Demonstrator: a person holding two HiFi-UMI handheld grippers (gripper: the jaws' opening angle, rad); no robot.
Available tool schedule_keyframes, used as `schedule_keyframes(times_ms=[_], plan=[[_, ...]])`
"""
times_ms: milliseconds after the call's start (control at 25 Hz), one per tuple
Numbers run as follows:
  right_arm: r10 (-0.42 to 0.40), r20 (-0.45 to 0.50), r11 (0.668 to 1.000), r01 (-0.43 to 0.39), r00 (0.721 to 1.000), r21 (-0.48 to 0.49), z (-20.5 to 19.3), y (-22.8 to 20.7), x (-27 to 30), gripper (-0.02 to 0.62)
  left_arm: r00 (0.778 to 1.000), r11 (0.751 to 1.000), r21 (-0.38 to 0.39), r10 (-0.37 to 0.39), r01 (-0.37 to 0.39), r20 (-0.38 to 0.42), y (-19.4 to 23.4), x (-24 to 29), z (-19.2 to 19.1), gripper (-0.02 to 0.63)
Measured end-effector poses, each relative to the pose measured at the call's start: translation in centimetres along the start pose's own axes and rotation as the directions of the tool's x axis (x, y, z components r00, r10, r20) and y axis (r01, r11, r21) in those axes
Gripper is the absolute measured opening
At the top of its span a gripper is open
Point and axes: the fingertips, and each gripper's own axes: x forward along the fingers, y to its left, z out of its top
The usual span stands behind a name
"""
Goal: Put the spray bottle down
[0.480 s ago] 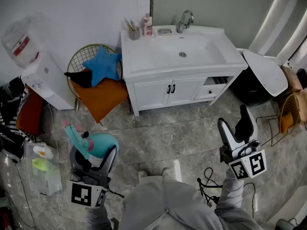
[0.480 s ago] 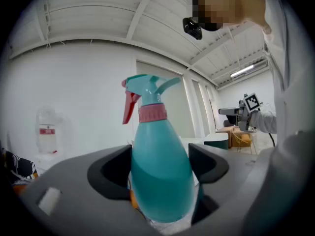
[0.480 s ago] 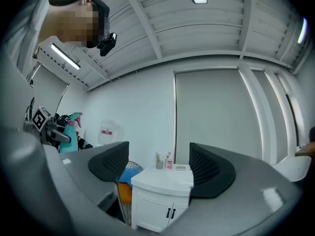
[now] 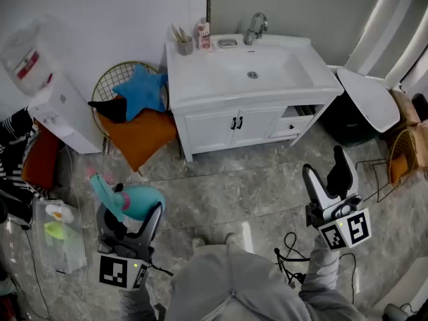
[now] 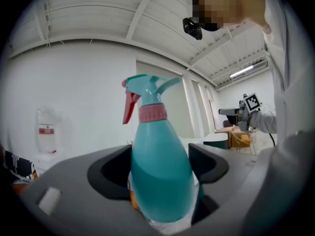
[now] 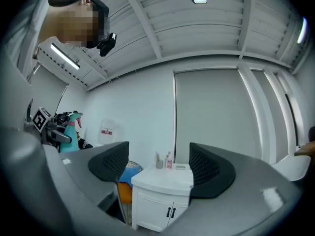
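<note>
Marble floor (image 4: 227,189), white vanity (image 4: 234,122).
Left gripper (image 4: 130,214) fingers pinch teal spray bottle (image 4: 139,200); right gripper (image 4: 327,170) fingers spread, empty.

Saw a teal spray bottle (image 5: 160,176), pink collar, red trigger, clamped round its body in the left hand-held gripper (image 4: 130,217)

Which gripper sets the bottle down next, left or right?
Left. The left gripper is shut on the bottle, which stands upright between its jaws. The right gripper is open and empty, off to the other side.
</note>
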Motion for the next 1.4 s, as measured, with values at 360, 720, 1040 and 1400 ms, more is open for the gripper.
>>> schedule_keyframes(times_ms=[360, 720, 1040, 1400], plan=[[-0.003, 0.007, 1.000, 0.002, 1.000, 0.012, 0.0, -0.3, -0.7, 0.365, 1.000, 1.000, 0.006, -0.005, 0.005, 0.005, -0.5, 0.2, 0.4, 0.410], [0.002, 0.047, 0.997, -0.006, 0.999, 0.081, -0.4, -4.2, -2.1, 0.365, 1.000, 1.000, 0.006, -0.001, 0.001, 0.013, -3.4, 2.6, 1.0, 0.410], [0.015, 0.033, 0.997, -0.017, 0.999, 0.081, -1.6, -8.4, -2.8, 0.365, 1.000, 1.000, 0.005, 0.012, -0.012, 0.012, -6.0, 5.8, 1.3, 0.410], [0.009, 0.006, 0.995, -0.010, 1.000, 0.100, -3.9, -11.8, 0.8, 0.365, 1.000, 1.000, 0.017, -0.004, 0.004, -0.002, -5.2, 11.8, 0.8, 0.410]])
